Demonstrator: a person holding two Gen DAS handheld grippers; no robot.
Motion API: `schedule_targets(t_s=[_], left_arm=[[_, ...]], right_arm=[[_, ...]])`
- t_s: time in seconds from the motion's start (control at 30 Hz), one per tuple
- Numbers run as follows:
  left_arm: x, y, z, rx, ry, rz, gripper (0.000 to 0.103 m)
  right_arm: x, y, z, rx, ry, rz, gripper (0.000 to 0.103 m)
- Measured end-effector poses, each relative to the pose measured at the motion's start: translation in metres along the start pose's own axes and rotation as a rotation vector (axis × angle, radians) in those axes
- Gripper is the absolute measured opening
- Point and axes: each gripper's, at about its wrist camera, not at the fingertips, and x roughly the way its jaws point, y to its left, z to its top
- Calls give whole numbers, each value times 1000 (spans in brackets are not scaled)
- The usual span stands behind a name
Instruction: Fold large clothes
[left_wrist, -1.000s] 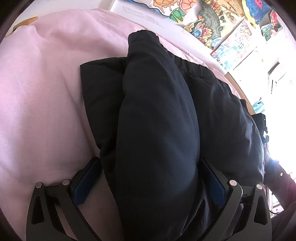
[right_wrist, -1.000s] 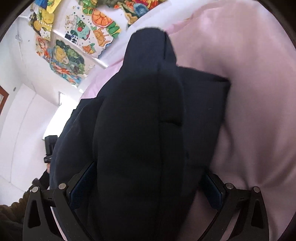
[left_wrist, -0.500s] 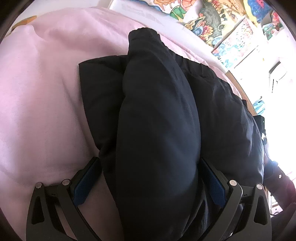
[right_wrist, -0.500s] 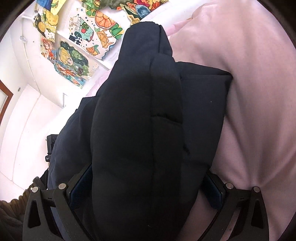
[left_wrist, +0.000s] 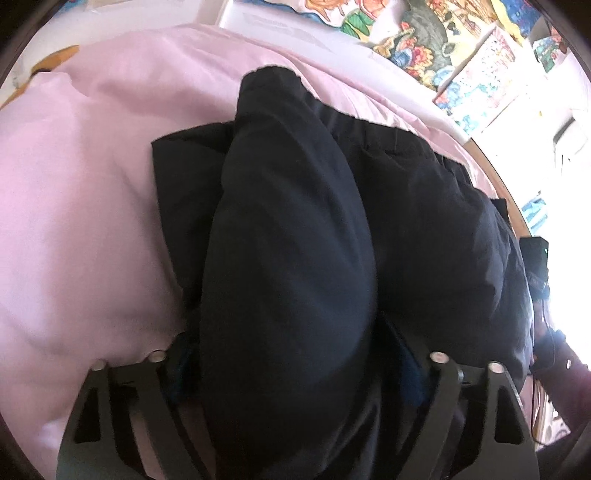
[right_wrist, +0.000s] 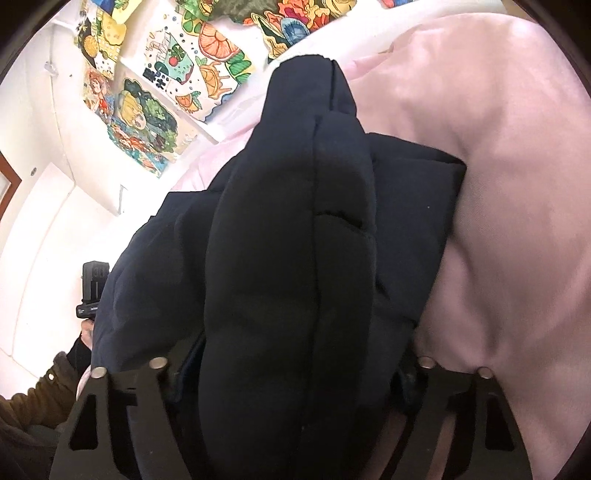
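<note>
One dark padded jacket (left_wrist: 288, 258) on pink bedding (left_wrist: 81, 221), two closing hand-held grippers (left_wrist: 291, 365) (right_wrist: 291, 369) each around a sleeve

The right gripper (right_wrist: 291, 373) is closing its 2 jaws on a padded fold of the dark jacket (right_wrist: 295, 236) (puffy, navy), which is lying across the pink bedspread (right_wrist: 517, 184).

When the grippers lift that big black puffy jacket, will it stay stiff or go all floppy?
Probably floppy. The black puffy jacket bulges in soft quilted rolls and drapes over the pink bedding, so loose parts should sag. It looks padded, so likely light for its bulk and squashy. The left gripper and right gripper are closing on thick folds, which may spring back or slip.
</note>
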Motion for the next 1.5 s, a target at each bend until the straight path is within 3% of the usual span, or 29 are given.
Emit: schedule_targets(t_s=[0.07, 0.17, 0.33, 0.47, 0.63, 0.8, 1.07, 1.33, 1.5], left_arm=[[-4, -5, -1, -14, -29, 18, 57], [-9, -21, -3, 12, -69, 73, 41], [-14, -62, -11, 143, -135, 213, 29], [-14, -74, -13, 155, -163, 251, 23], [-17, -82, -14, 163, -182, 259, 18], [-34, -96, -15, 139, -198, 244, 16], [-88, -130, -17, 167, -184, 242, 15], [-170, -146, -35, 74, -199, 194, 14], [-210, -156, -51, 46, -173, 212, 14]], right_arm=[[-3, 2, -2, -6, -10, -4, 62], [-9, 8, -7, -21, -28, -20, 56], [-14, 15, -19, -47, -66, -45, 52], [-17, 25, -20, -64, -85, -75, 43], [-30, 42, -20, -71, -113, -98, 32], [-47, 58, -21, -71, -137, -121, 27], [-75, 97, -19, -55, -160, -134, 25], [-115, 172, -12, -99, -129, -189, 25], [-140, 221, -20, -73, -73, -191, 25]])
